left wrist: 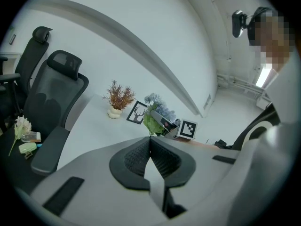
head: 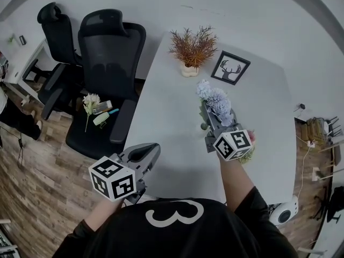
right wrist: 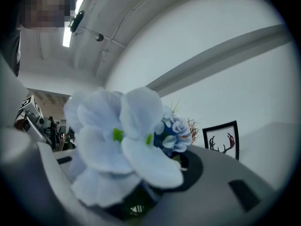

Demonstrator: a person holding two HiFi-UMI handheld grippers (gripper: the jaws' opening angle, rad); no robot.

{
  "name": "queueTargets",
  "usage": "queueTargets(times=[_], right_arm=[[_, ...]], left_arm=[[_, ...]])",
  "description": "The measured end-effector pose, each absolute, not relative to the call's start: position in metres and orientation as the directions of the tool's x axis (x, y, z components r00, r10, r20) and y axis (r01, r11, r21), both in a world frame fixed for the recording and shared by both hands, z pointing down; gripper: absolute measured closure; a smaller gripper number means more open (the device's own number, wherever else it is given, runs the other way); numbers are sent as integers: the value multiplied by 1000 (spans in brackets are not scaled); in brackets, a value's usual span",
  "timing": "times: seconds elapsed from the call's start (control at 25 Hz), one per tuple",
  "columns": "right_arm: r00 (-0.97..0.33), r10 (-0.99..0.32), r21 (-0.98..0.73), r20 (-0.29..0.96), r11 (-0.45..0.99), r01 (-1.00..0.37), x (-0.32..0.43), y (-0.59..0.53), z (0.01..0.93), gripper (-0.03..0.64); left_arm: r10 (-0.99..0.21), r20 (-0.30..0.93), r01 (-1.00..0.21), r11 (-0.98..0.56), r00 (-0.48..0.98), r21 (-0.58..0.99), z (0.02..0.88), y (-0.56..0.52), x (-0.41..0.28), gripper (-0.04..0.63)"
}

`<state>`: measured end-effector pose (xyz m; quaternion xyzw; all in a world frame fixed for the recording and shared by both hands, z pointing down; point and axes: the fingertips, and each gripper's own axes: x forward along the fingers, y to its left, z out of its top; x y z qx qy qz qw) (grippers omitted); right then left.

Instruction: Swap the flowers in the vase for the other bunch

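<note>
The left tool [head: 153, 150] hangs low at the left edge of the table [head: 166, 128], its jaws pressed together on nothing. Mid-frame, the right tool [head: 211, 117] lies level over the table with the blue flowers [head: 214, 98] between its jaws. Petals cover the pads, so I cannot tell whether they pinch. A white flower [head: 90, 101] lies on the chair [head: 110, 47] at left.

Left claw [head: 150, 150], at seven o'clock, points toward one, jaws together, empty. Right claw [head: 216, 121] points toward eleven, blue flowers [head: 214, 98] between its jaws, grip unclear.
</note>
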<state>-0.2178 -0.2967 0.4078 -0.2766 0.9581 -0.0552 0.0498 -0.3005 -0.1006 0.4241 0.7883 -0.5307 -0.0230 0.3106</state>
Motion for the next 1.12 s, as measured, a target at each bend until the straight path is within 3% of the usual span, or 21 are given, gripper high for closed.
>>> queueTargets(times=[0.24, 0.44, 0.52, 0.76, 1.12], right_arm=[[-837, -546, -130, -32, 833, -538, -217, -299, 410, 409], [-844, -537, -146, 13, 834, -533, -218, -301, 414, 323], [-851, -523, -155, 45, 838, -523, -219, -300, 416, 258], [-859, -488, -139, 153, 850, -507, -218, -292, 424, 176], [-850, -451, -108, 271, 864, -492, -195, -273, 434, 149]], left_arm=[[-850, 287, -817, -248, 441, 521, 424, -99, -301, 585], [-855, 279, -818, -250, 438, 518, 422, -100, -301, 584], [-856, 277, -819, -250, 437, 517, 421, -99, -301, 585], [-859, 267, -817, -255, 437, 517, 418, -100, -298, 584], [-850, 254, -811, -289, 462, 509, 410, -100, -273, 585]])
